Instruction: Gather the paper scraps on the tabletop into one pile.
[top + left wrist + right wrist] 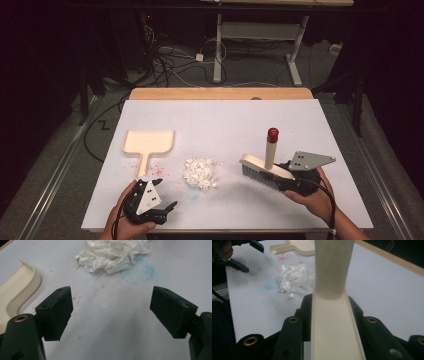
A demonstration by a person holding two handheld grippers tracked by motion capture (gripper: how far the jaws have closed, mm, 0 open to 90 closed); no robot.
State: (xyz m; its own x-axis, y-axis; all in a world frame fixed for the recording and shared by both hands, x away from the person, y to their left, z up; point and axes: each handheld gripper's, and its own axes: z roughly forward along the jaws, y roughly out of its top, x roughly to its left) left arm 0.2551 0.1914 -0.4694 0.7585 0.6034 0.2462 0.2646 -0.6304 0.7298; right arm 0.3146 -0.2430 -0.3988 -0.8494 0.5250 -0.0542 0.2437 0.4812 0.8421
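Left tongs (167,206) rest wide open; right tongs (280,181) clamp the brush (263,167), handle upright.

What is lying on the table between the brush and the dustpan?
In the high view, a pile of white paper scraps lies between the brush and the dustpan, with a faint blue mark beside the pile.

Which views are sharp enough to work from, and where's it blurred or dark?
High view: table evenly lit, paper scraps clear, surroundings dark. Left gripper view: scraps sharp, jaws slightly soft. Right gripper view: brush fills the middle, near and blurred; the scraps behind it soft.
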